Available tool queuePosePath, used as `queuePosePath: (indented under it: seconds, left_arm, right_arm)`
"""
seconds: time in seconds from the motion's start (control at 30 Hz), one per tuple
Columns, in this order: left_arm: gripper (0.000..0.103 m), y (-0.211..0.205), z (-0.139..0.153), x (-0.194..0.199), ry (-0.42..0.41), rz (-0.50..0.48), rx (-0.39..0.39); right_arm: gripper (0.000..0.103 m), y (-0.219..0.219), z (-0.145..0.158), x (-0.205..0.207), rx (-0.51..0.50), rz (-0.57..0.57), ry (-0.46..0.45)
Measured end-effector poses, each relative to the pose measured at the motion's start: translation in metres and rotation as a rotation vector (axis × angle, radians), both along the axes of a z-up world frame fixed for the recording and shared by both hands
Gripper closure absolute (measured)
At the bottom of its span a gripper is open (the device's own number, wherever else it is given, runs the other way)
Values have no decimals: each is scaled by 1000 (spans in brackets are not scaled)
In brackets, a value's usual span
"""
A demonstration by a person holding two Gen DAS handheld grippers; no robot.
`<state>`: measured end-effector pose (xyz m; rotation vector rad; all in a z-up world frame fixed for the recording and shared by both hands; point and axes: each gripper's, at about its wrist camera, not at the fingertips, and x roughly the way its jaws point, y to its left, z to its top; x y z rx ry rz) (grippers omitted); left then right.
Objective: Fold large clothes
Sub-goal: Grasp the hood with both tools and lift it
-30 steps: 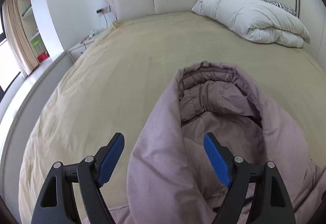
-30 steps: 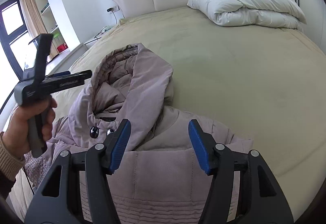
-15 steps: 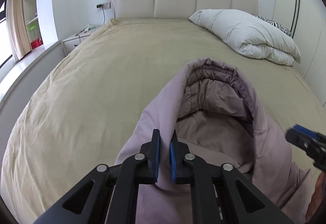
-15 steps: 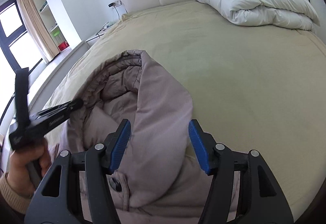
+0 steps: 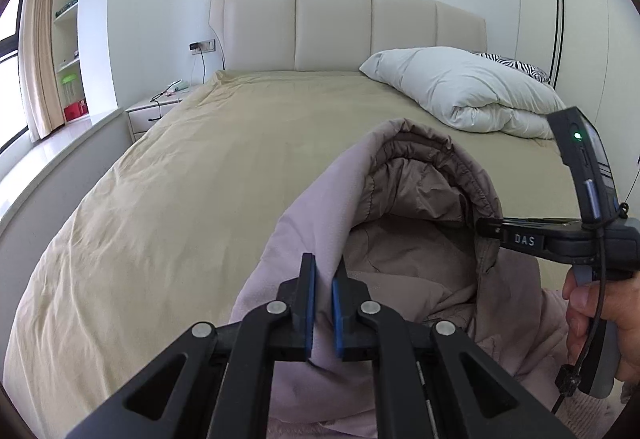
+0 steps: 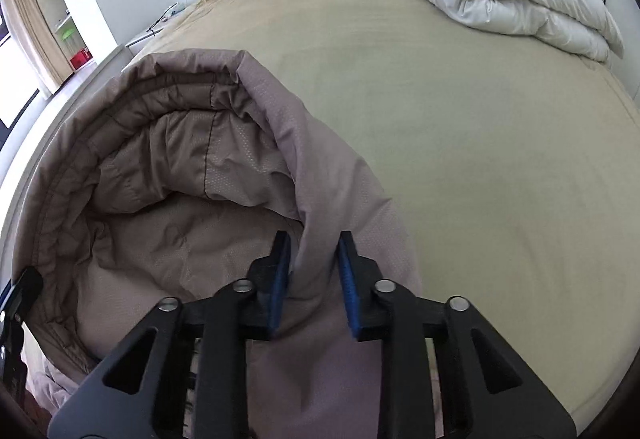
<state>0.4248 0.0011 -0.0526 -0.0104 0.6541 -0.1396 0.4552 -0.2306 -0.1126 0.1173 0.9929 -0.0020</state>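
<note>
While one coat [image 5: 400, 247] lies on one bed [image 5: 180, 199], left claw [image 5: 323, 279] clamps its hood; right claw [image 6: 314, 259] is closing around it.

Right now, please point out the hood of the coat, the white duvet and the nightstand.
hood [image 5: 416, 195], left wrist view, inner lining.
white duvet [image 5: 460, 87], left wrist view, top fold.
nightstand [image 5: 148, 111], left wrist view, front.

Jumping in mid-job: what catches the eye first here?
A mauve padded coat's hood stands open on the near part of the tan bed. The left gripper is shut on one hood edge; the right gripper's jaws are closing on the other. A white duvet sits folded by the headboard.
</note>
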Motion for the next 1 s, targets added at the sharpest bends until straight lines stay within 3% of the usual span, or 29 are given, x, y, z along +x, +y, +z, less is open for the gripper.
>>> queuePosePath:
  seconds: [0.13,0.3,0.47,0.57,0.6,0.67,0.7,0.77,0.8,0.87,0.93,1.0]
  left_arm:
    - [95,11,10,-41,-23,4,-55]
    - [101,21,16,-109,-55,7,-116]
    - [101,18,4,-158,-20,23,-130]
    - [101,14,-1,-165,16,16,-103]
    - [100,14,1,-164,20,19,-96]
    - [78,14,11,-158,6,40,-78]
    - [49,17,16,-153,-2,46,-89]
    - [24,22,26,-139,-32,70,-116]
    - [18,22,28,-129,-31,80,-101]
    - [18,18,26,-101,2,68,-79]
    - [18,12,18,-69,38,59,-28]
    - [19,9,9,-39,63,73,11]
  right_arm:
    - [97,-6,34,-53,1,18,-122]
    - [98,-14,76,-158,-10,17,-291]
    - [98,-33,64,-239,86,2,-279]
    - [97,-29,53,-259,123,32,-233]
    - [97,-30,55,-260,134,26,-231]
    - [96,-33,63,-259,158,23,-251]
    - [91,-31,66,-257,148,22,-267]
    - [79,-24,70,-246,109,23,-283]
    - [53,-21,70,-237,103,22,-283]
    - [6,-16,68,-221,117,-20,-284]
    - [6,-15,67,-197,131,-43,-334]
    - [6,-3,62,-166,49,-10,-289]
